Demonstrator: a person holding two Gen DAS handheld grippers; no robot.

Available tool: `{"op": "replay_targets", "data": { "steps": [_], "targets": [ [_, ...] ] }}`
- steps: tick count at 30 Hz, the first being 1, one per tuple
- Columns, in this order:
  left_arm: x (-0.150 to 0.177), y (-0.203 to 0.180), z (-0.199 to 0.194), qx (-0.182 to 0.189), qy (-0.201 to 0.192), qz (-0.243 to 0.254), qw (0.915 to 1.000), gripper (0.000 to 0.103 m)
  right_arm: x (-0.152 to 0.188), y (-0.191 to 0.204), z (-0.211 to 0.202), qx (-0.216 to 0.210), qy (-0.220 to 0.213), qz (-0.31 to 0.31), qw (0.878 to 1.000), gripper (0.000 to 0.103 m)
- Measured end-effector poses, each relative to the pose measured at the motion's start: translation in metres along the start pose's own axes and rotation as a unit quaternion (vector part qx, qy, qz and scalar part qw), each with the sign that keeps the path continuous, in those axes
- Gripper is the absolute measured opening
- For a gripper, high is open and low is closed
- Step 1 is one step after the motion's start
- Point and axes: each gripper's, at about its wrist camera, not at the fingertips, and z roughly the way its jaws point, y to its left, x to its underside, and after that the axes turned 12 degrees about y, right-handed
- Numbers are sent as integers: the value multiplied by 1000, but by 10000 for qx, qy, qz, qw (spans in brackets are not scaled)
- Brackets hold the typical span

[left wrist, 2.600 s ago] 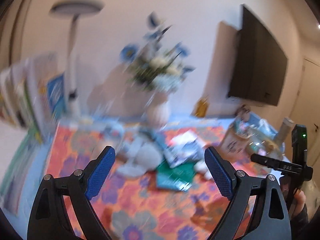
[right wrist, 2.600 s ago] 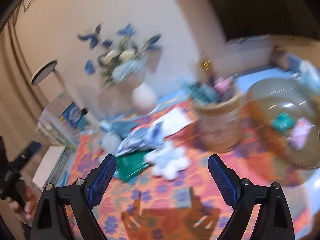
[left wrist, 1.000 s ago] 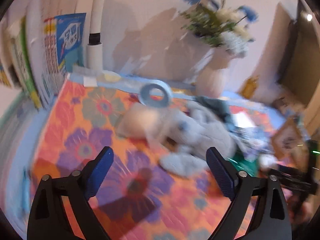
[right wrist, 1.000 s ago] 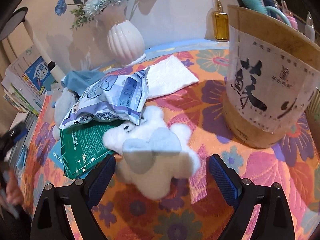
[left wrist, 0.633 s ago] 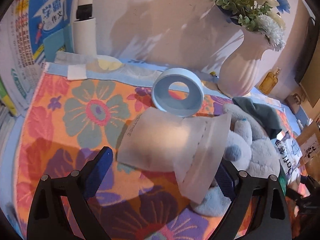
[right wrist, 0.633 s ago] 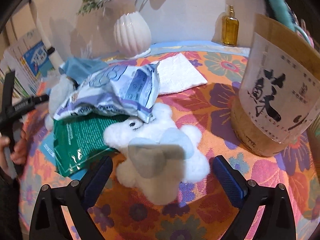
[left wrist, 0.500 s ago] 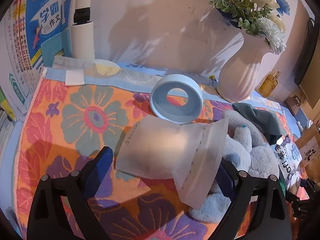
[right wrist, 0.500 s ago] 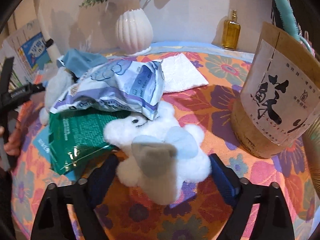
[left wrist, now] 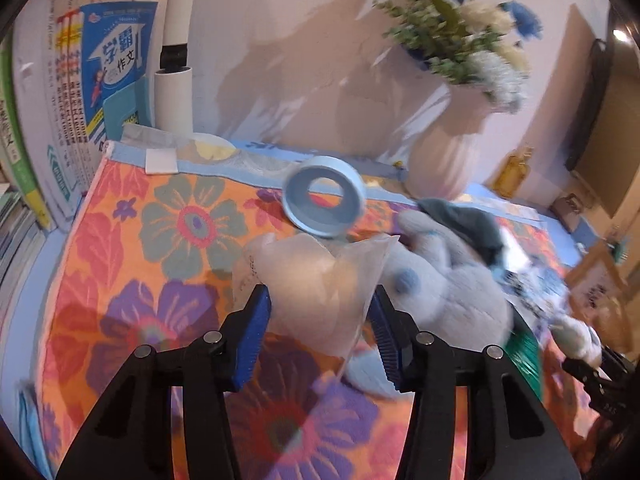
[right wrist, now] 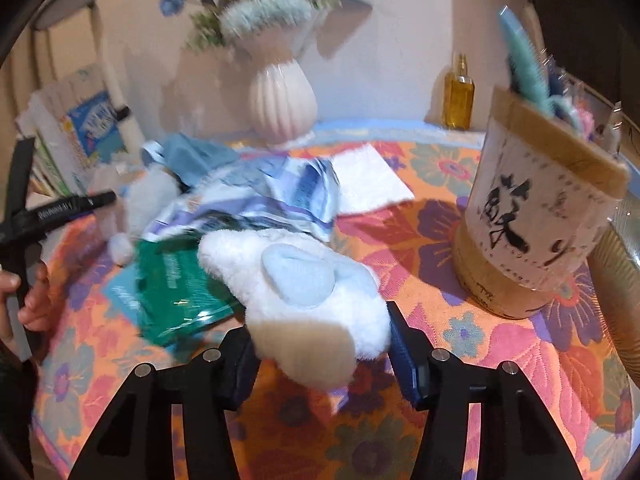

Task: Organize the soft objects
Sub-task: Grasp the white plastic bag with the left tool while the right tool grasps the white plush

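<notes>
My left camera looks steeply down, close over the flowered worktop point(left wrist: 120, 240), facing the white vase point(left wrist: 444, 160). My right camera looks down just as close, facing the same vase point(right wrist: 282, 100) from farther right. Both share the grey plush point(left wrist: 448, 292) before it.

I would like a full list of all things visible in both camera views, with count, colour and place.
translucent pouch: 1, whitish, between left gripper's closing pads
white plush toy: 1, white with pale blue, between right gripper's closing pads
grey plush toy: 1, grey-blue, right of pouch
tape roll: 1, light blue, behind pouch
vase: 1, white, flowers inside, by wall
printed packet: 1, blue-white, behind white toy
green packet: 1, green, left of white toy
white cloth: 1, white, flat
bottle: 1, amber, by wall
wooden holder: 1, tan, right side
books: several, left edge
tablecloth: 1, orange floral
left gripper: 1, black, blue pads
right gripper: 1, black, blue pads
hand: 1, left edge
</notes>
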Motion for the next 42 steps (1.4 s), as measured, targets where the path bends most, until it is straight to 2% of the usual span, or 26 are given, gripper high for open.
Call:
{"op": "replay_targets", "data": {
  "steps": [4,9,13,14,15,16,17,18,19,20,21,22,23,25,28,30,33,34,35,36,38,42],
  "targets": [
    [25,-11,-25,110,-50,274,9996,47,19,-1,-17,-111,-106,66,9999,55],
    [59,-26,-46,198,-77,578,9981,39,26,-1,-21,-63,-93,92,9999,55],
    [81,-37,-49,56,-34,829,9965,40,28,-2,-20,-129,-119,79,9998,57],
    [84,-39,-45,-56,67,859,9963,52,28,-2,-18,-117,-76,88,9999,57],
    [87,-39,-39,-183,209,859,9959,60,28,-3,-16,-117,-41,94,9999,58],
    [89,-38,-36,-195,268,862,9957,74,27,-3,-15,-115,-2,110,9999,61],
    [91,-37,-34,-107,324,868,9956,80,27,-3,-14,-118,12,121,9999,67],
    [94,-37,-34,7,340,885,9955,81,27,-4,-14,-116,15,139,9998,69],
    [95,-37,-35,108,349,915,9951,82,28,-4,-15,-126,-4,156,9998,69],
    [95,-39,-35,135,350,958,9947,87,28,-5,-16,-148,-24,169,9997,71],
    [93,-39,-34,65,339,986,9945,91,28,-5,-16,-163,-21,171,9997,73],
    [93,-41,-34,-49,314,983,9946,100,28,-6,-15,-172,4,170,9997,76],
    [92,-41,-33,-148,282,977,9947,102,27,-5,-13,-152,52,173,9997,82],
    [91,-42,-31,-115,327,1024,9941,102,27,-4,-11,-103,100,157,9998,86],
    [90,-44,-20,125,643,1142,9913,102,25,-2,-6,-109,237,106,9996,91],
    [90,-48,-14,42,766,1249,9892,102,23,-3,-2,-134,364,119,9992,91],
    [87,-53,-12,-96,674,1311,9890,101,22,-6,1,-231,422,174,9987,91],
    [86,-54,-13,-61,597,1332,9893,91,22,-7,1,-249,422,187,9986,91],
    [85,-56,-14,0,518,1364,9893,66,22,-7,0,-273,419,200,9985,91],
    [84,-56,-13,11,526,1364,9893,55,22,-7,0,-286,417,202,9985,91],
    [83,-56,-8,13,545,1316,9898,50,22,-7,0,-318,428,183,9984,91],
    [85,-60,-16,11,301,1439,9891,49,22,-5,2,-359,478,125,9981,91]
  ]
}}
